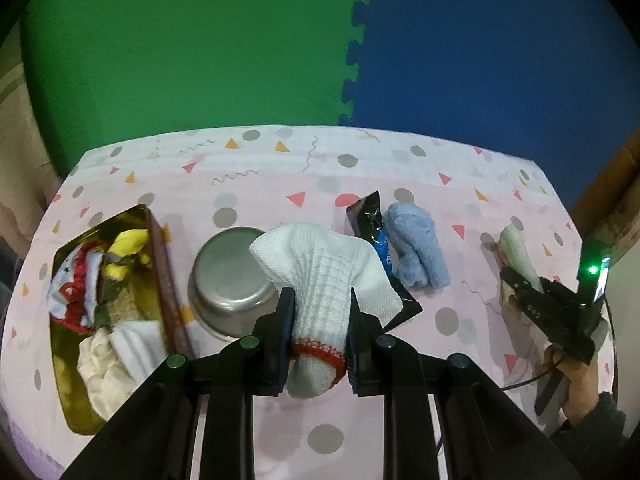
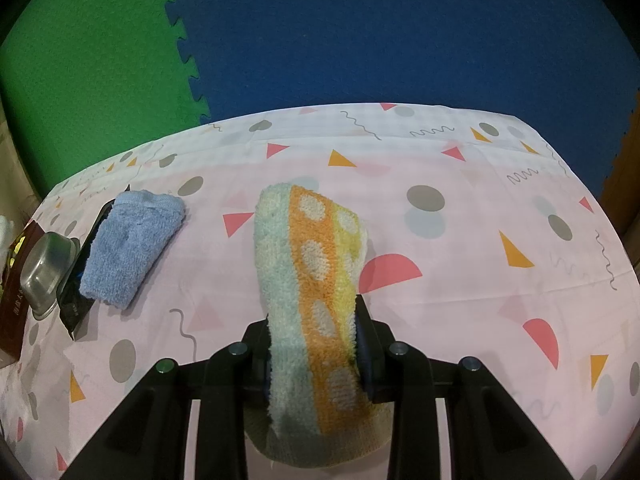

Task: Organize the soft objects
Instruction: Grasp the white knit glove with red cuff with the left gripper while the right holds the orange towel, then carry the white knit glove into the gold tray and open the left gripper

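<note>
My left gripper is shut on a white waffle cloth with a red trim and holds it above the table, over the steel bowl's right edge. My right gripper is shut on a rolled towel with orange, yellow and pale green stripes and white dots; it also shows at the right of the left wrist view. A light blue towel lies on the table between the two grippers and shows in the right wrist view. A gold tin box at the left holds several cloths.
A steel bowl stands right of the tin; it also shows in the right wrist view. A black snack packet lies beside the blue towel. The table has a pink patterned cloth. Green and blue foam mats cover the floor beyond.
</note>
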A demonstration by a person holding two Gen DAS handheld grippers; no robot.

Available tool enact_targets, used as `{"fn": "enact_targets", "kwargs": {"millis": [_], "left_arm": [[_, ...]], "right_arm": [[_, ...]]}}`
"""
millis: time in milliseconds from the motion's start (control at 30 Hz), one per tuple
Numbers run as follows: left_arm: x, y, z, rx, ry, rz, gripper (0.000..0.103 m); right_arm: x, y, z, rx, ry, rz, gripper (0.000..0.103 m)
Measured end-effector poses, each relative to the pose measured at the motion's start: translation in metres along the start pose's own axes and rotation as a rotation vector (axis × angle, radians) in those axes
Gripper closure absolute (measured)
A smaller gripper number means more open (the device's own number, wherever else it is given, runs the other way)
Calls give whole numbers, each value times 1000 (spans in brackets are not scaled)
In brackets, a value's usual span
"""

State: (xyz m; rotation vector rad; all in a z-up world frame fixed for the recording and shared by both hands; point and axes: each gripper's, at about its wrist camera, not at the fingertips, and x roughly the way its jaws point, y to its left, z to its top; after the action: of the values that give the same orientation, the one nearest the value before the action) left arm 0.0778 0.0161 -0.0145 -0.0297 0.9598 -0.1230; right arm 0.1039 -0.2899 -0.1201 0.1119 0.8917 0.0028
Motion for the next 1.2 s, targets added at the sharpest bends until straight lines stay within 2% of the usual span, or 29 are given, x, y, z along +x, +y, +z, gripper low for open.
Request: {"fn": "enact_targets", "kwargs": {"millis": [300,600,1033,1200], "left_arm": [[-26,39,0,-76,-34,49,83],[-41,101,-3,-154,-48,176,83],[-27,170,-20,-225,-15,308,83],[-14,184,-30,-235,10,307,83]], "right_arm": [[0,1,0,0,0,-2,71],[1,0,0,0,0,-2,70],[1,0,0,-7,1,-8,70],[2,1,0,-12,2,-14,70]]}}
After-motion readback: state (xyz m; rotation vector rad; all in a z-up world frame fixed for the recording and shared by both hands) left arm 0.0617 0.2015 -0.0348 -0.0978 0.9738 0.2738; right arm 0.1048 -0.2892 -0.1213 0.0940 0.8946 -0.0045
